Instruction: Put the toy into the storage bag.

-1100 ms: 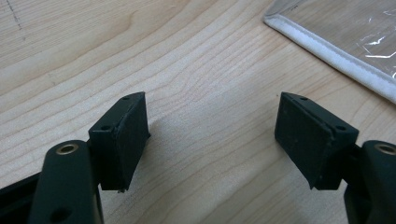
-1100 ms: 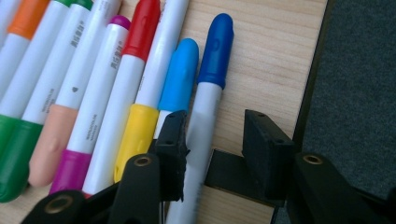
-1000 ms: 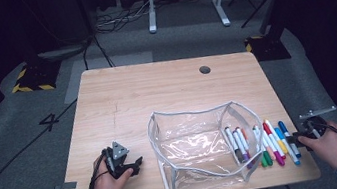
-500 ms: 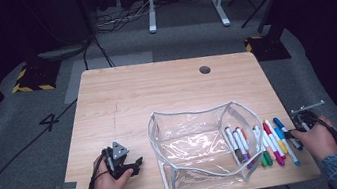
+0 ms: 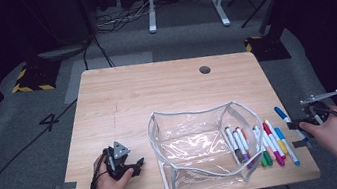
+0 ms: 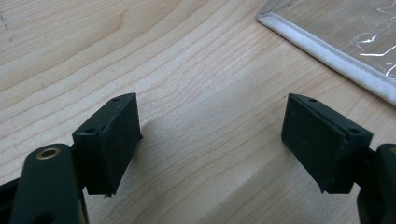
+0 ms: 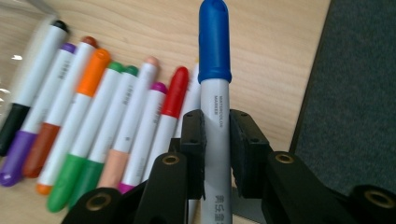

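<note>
Already the right tongs [image 7: 215, 154] are closed on the blue-capped marker [image 7: 215, 93] at its white barrel, beside the marker row [image 7: 93, 121] near the tabletop [image 5: 156, 91] edge; it looks light, stiff and slick. Barrel print is too blurred to read. The left tongs [image 6: 210, 140] gape wide, empty, near the clear pouch [image 5: 189, 147].

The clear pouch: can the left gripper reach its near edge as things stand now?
Probably yes. The left gripper rests open on the table just beside the clear pouch, and bare wood lies between its jaws and the pouch's white edge. Nothing stands in the way.
</note>
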